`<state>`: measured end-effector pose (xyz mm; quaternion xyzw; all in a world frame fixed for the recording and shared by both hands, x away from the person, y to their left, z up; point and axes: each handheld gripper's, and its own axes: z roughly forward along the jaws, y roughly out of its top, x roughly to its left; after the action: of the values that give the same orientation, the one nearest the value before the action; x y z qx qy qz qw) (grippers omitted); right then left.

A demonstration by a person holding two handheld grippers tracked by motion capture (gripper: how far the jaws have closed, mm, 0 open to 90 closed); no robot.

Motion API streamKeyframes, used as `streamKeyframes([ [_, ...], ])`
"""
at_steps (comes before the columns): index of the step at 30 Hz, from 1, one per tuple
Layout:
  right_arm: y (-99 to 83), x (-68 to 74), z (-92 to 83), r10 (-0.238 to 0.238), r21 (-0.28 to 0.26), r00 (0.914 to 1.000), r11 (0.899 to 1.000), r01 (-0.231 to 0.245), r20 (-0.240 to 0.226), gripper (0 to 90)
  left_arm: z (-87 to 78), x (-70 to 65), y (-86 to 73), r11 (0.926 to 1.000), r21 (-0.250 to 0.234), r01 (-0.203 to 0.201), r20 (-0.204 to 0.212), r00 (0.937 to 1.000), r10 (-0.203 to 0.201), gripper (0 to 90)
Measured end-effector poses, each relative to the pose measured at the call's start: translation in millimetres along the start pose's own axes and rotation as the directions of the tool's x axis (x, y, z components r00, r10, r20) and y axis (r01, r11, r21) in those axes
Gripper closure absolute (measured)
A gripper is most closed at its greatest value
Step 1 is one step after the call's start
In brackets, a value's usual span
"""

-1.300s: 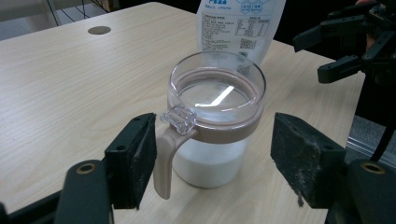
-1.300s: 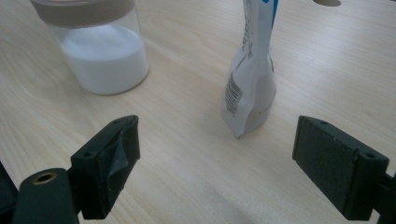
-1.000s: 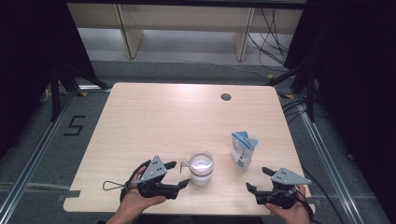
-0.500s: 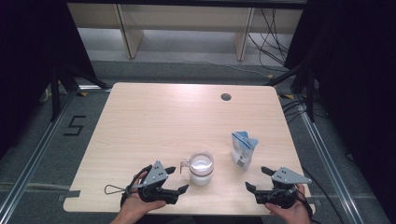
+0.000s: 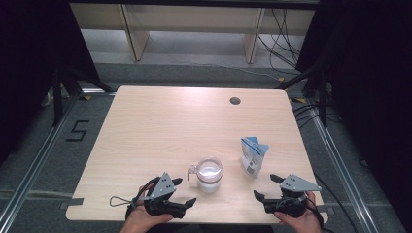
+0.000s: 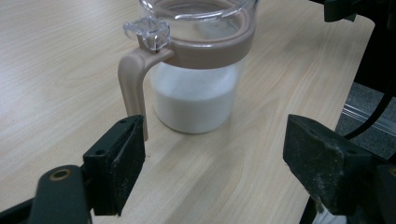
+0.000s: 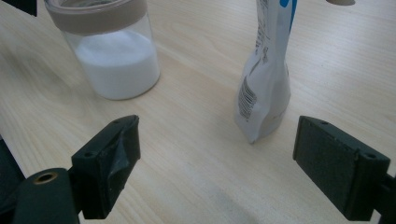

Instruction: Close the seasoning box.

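Note:
A clear jar with a tan rim and handle stands near the table's front, about a third full of white powder. Right of it stands a white and blue pouch, upright with its top pinched. My left gripper lies just left of and in front of the jar; its jaws have just been opening and stand open with nothing between them. My right gripper rests open in front of the pouch, a short way from it, its jaws holding nothing.
The light wooden table has a round cable hole at the back right. Both hands sit at the table's front edge. Beyond the table are wooden shelf legs and floor cables. A "5" mark is on the floor at left.
My left gripper has drawn back a little from the jar's handle toward the table's front edge, and its jaws stand slightly wider. The right gripper, jar and pouch have not moved.

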<state>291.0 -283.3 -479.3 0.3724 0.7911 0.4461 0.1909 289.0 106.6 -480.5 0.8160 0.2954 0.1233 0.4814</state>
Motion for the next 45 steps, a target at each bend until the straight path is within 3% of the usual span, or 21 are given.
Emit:
streamKeyframes([
  [1, -0.1, 0.6, -0.8, 0.011, 0.004, 0.9999, 1.000, -0.011, 0.001, 15.8, 0.7, -0.3, -2.5, 0.9999, 0.002, 0.014, -0.005, 0.9999, -0.014, 20.3],
  [5, -0.4, 0.2, -0.7, 0.013, 0.007, 0.9999, 1.000, -0.013, -0.011, 15.8, 0.9, 0.4, -5.5, 0.9998, 0.019, 0.006, 0.000, 1.0000, -0.006, 19.2],
  [6, -0.5, -0.3, -0.2, 0.005, 0.003, 0.9999, 1.000, -0.005, -0.013, 15.8, 1.3, -1.2, -6.7, 0.9993, 0.022, 0.030, -0.001, 0.9996, -0.030, 18.8],
  [8, -1.0, 0.9, -0.1, 0.019, 0.006, 0.9997, 1.000, -0.019, -0.014, 15.8, 2.7, -1.8, -7.7, 0.9996, 0.009, 0.026, 0.000, 0.9997, -0.026, 17.9],
  [9, -2.0, 0.5, 1.1, 0.025, 0.021, 0.9994, 0.999, -0.024, -0.023, 15.8, 1.8, -3.1, -8.1, 0.9991, 0.037, 0.018, -0.007, 0.9998, -0.018, 17.0],
  [13, -5.9, 1.9, 0.3, 0.065, 0.064, 0.9973, 0.996, -0.062, -0.036, 15.9, 0.4, -5.6, -13.6, 0.9989, 0.042, 0.019, 0.015, 0.9997, -0.020, 15.6],
  [16, -7.2, 0.5, -1.4, 0.048, 0.047, 0.9984, 0.998, -0.046, -0.030, 15.9, -2.3, -4.8, -15.7, 0.9982, 0.054, 0.025, 0.016, 0.9995, -0.026, 15.6],
  [18, -7.7, 0.1, -2.5, 0.049, 0.050, 0.9984, 0.998, -0.047, -0.028, 15.9, -3.3, -3.0, -17.5, 0.9981, 0.062, 0.006, -0.003, 1.0000, -0.006, 15.6],
  [19, -9.5, 0.7, -4.6, 0.053, 0.049, 0.9982, 0.997, -0.052, -0.028, 15.9, -2.7, -5.1, -19.2, 0.9981, 0.047, 0.040, -0.001, 0.9992, -0.040, 15.6],
  [20, -10.2, 0.6, -4.7, 0.048, 0.045, 0.9983, 0.998, -0.046, -0.033, 15.9, -3.0, -4.0, -19.1, 0.9980, 0.054, 0.031, 0.003, 0.9995, -0.031, 15.7],
  [21, -11.2, 4.1, -6.1, 0.090, 0.056, 0.9954, 0.994, -0.089, -0.030, 15.8, -3.5, -3.1, -18.7, 0.9975, 0.066, 0.023, 0.010, 0.9997, -0.024, 15.7],
  [22, -11.7, 0.8, -6.1, 0.045, 0.049, 0.9986, 0.998, -0.043, -0.028, 15.9, -3.5, -3.1, -18.7, 0.9975, 0.066, 0.023, 0.010, 0.9997, -0.024, 15.7],
  [23, -12.5, 3.4, -7.3, 0.076, 0.062, 0.9967, 0.995, -0.075, -0.028, 15.9, -1.8, -3.0, -19.8, 0.9972, 0.073, 0.017, -0.015, 0.9997, -0.016, 15.8],
  [24, -13.0, 3.0, -7.1, 0.069, 0.057, 0.9970, 0.996, -0.067, -0.034, 15.9, -2.5, -4.0, -19.5, 0.9965, 0.076, 0.033, 0.008, 0.9994, -0.033, 15.8],
  [26, -13.6, 4.5, -9.1, 0.088, 0.082, 0.9951, 0.993, -0.084, -0.046, 15.9, -2.4, -3.8, -19.6, 0.9962, 0.080, 0.033, 0.005, 0.9994, -0.033, 15.9],
  [28, -14.5, 2.7, -8.6, 0.061, 0.072, 0.9973, 0.996, -0.058, -0.041, 15.9, -2.1, -2.2, -19.9, 0.9973, 0.073, 0.012, -0.004, 0.9999, -0.012, 16.0],
  [34, -15.1, 3.7, -7.3, 0.056, 0.078, 0.9976, 0.996, -0.052, -0.040, 15.9, -0.8, -1.8, -20.6, 0.9977, 0.064, 0.022, -0.014, 0.9997, -0.021, 16.3],
  [36, -15.3, 2.8, -6.7, 0.038, 0.075, 0.9985, 0.997, -0.035, -0.041, 15.9, -0.5, -2.7, -20.8, 0.9973, 0.061, 0.042, -0.010, 0.9991, -0.041, 16.3],
  [37, -15.4, 3.4, -6.4, 0.057, 0.082, 0.9970, 0.995, -0.052, -0.052, 15.9, -2.3, -0.3, -20.1, 0.9957, 0.091, 0.017, -0.005, 0.9999, -0.016, 16.4],
  [41, -15.5, 2.9, -6.6, 0.064, 0.078, 0.9968, 0.995, -0.061, -0.048, 15.9, -0.8, -2.4, -20.9, 0.9970, 0.066, 0.041, -0.010, 0.9991, -0.040, 16.5],
  [45, -15.4, 1.3, -7.3, 0.060, 0.085, 0.9976, 0.995, -0.057, -0.035, 15.9, -2.2, 1.0, -19.6, 0.9957, 0.091, 0.021, -0.006, 0.9998, -0.020, 16.6],
])
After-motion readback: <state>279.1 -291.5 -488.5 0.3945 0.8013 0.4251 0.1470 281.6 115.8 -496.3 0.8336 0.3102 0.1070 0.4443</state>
